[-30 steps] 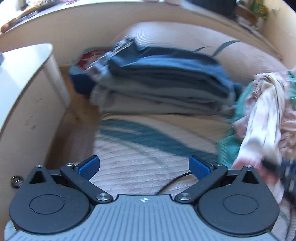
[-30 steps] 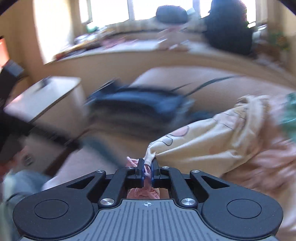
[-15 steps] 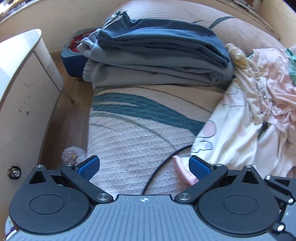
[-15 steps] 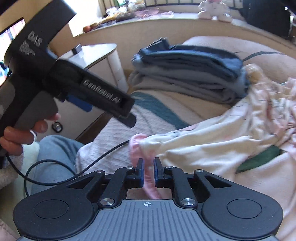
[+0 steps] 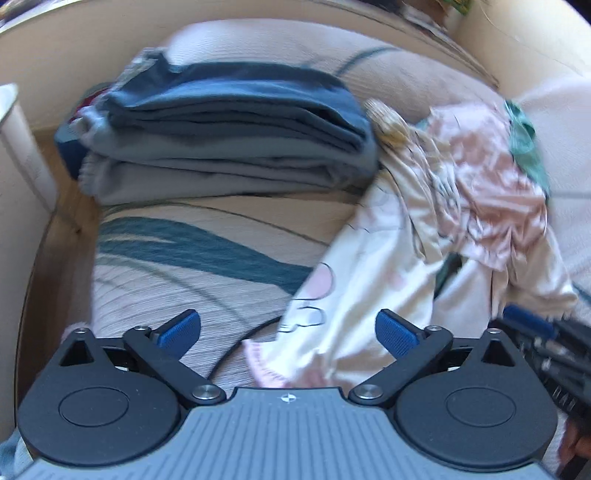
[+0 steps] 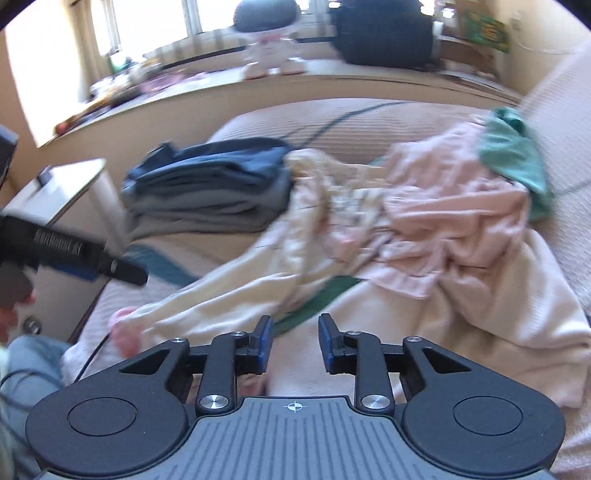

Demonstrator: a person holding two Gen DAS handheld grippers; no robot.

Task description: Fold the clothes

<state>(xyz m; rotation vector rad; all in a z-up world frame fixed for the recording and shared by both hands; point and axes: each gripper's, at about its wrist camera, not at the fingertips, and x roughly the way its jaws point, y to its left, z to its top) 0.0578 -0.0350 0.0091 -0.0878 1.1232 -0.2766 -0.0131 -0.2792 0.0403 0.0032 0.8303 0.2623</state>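
Note:
A cream garment (image 5: 354,295) with a pink cuff (image 5: 266,369) lies stretched over the striped bedcover (image 5: 184,251). My left gripper (image 5: 288,328) hovers over that cuff; its jaws are wide and closing, and the cloth lies between the fingers untouched. My right gripper (image 6: 295,341) is over the same cream garment (image 6: 229,295), its jaws opening and gripping nothing; the pink cuff (image 6: 125,328) lies to its left. A folded blue and grey stack (image 5: 221,140) (image 6: 207,192) sits behind. A crumpled pink and cream pile (image 5: 480,192) (image 6: 443,221) with a green garment (image 6: 513,155) lies to the right.
A white side table (image 6: 55,192) stands left of the bed. A ledge behind carries a plush toy (image 6: 269,48) and a dark bag (image 6: 384,33). A black cable (image 5: 236,350) crosses the bedcover. A person's jeans-clad leg (image 6: 29,369) is at lower left.
The right gripper let go of the pink cuff, opened its jaws and shifted right along the cream garment. The left gripper moved over the cuff and its jaws narrowed slightly.

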